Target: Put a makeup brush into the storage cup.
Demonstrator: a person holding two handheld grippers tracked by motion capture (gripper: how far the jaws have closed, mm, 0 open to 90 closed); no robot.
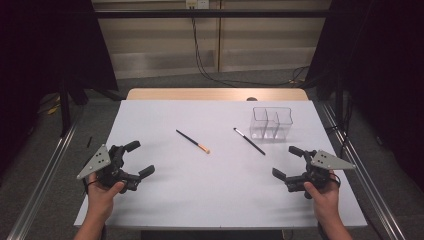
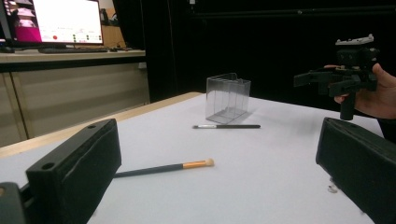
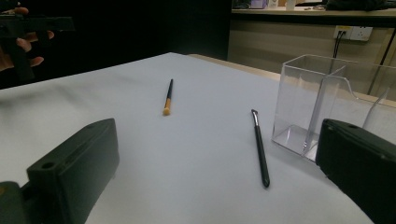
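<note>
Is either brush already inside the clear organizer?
No, the orange-tipped brush and the black brush both lie flat on the table, outside the clear organizer.

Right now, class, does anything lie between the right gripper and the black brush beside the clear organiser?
Nothing visible does. Bare white table separates the open right gripper from the black brush. The clear organiser stands just beyond it, off the path.
</note>
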